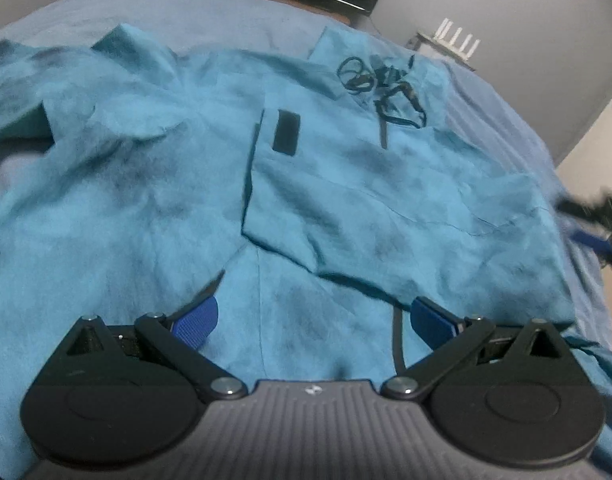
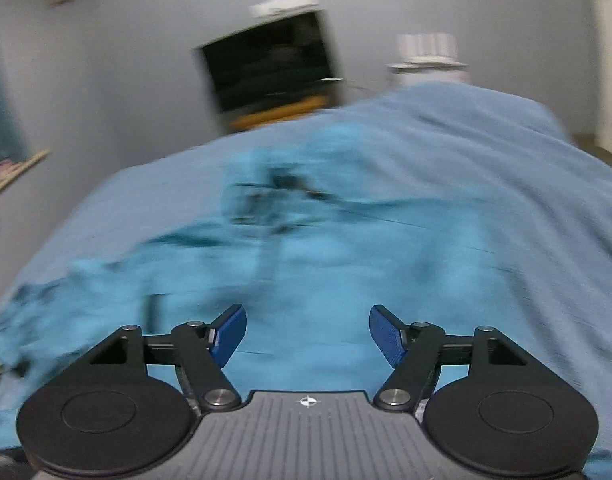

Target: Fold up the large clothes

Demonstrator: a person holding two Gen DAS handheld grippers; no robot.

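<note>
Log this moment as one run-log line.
garment: teal gown spread on bed | left gripper: open, over fabric | right gripper: open, empty | fold: not finished

A big bed point(image 1: 178, 12) with a soft blue blanket point(image 2: 485, 152) holds a teal shirt point(image 1: 146, 200). The shirt lies spread out flat on the blanket, right under and ahead of the left gripper point(image 1: 313, 320).

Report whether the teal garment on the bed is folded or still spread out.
Partly folded. The teal garment has one panel turned over its middle, edge showing; the rest lies spread and wrinkled on the bed.
</note>
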